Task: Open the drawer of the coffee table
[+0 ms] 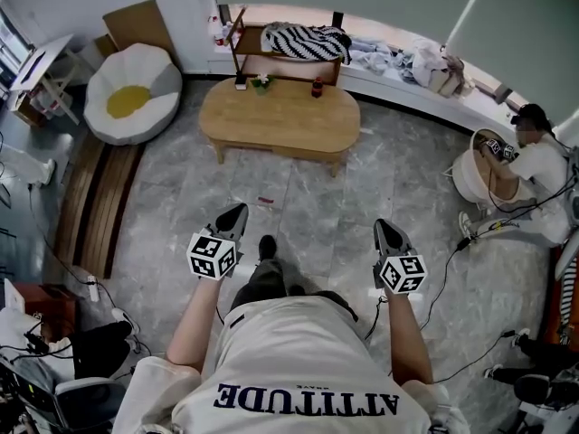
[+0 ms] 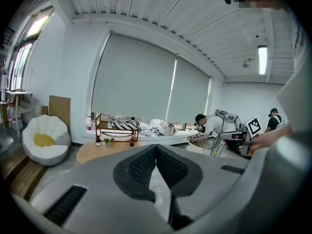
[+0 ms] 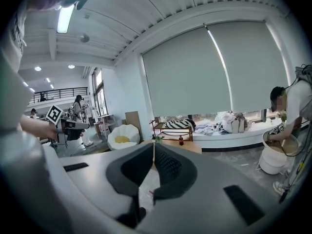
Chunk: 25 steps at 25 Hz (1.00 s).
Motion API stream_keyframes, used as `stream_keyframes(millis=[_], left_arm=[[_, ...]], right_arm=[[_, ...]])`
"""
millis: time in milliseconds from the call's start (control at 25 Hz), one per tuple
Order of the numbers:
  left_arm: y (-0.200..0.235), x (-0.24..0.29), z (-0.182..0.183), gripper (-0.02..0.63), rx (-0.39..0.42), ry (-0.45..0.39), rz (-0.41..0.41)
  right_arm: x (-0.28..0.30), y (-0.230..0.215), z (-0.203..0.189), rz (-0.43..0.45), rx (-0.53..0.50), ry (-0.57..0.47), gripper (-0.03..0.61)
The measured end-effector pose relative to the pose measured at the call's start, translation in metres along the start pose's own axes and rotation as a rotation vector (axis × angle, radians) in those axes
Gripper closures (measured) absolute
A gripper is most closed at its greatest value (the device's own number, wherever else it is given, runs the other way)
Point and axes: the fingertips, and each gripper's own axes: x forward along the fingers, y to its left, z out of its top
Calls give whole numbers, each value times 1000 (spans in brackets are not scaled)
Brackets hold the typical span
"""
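red scrap point(image 1: 265, 201) before coffee table point(image 1: 280, 120)

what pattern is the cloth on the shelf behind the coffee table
Black-and-white zebra-like stripes. The cloth shows best in the head view.

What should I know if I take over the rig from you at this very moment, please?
Left gripper: shut, empty, held over the floor.
Right gripper: shut, empty, likewise.
Coffee table: ahead across the floor, apart from both grippers; its drawer cannot be made out from here.
Done: nothing on the drawer yet.
Left: walk up to the table, find the drawer front, probably open one gripper, take hold and pull it out.
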Motion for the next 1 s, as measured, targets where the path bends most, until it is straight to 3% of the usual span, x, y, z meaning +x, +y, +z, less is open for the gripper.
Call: stream_keyframes(millis=[640, 1000], left_arm=[[92, 98, 26, 594, 37, 30, -79], [150, 160, 38, 594, 48, 74, -142]], right_arm=[[111, -10, 19, -56, 30, 28, 558], [182, -19, 31, -101, 117, 31, 558]])
